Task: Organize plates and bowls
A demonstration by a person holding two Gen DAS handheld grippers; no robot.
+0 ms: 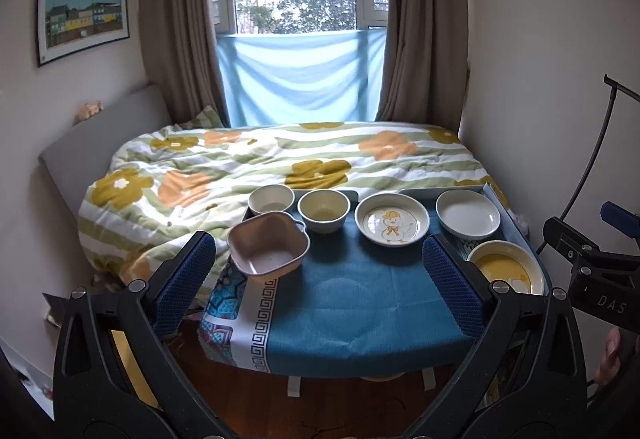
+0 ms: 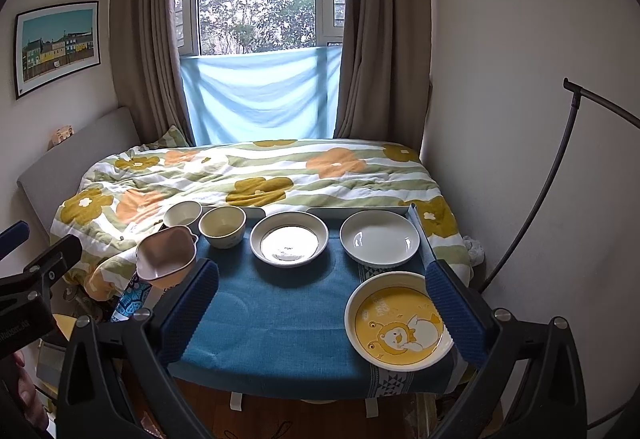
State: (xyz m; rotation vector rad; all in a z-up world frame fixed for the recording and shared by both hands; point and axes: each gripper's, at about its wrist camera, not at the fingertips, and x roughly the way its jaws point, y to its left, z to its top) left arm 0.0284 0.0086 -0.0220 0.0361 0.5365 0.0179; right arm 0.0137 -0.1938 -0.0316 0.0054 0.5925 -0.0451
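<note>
Pink bowl (image 1: 267, 248) overhangs the table's (image 1: 344, 303) left edge, tilted; a nudge could tip it off. Yellow plate (image 2: 400, 321) sits at the right front corner. Left gripper (image 1: 320, 279) and right gripper (image 2: 324, 309) hover spread, empty.

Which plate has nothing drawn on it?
The white plate at the far right corner. The middle plate shows a duck in a hat, and the yellow plate nearest shows a cartoon animal.
</note>
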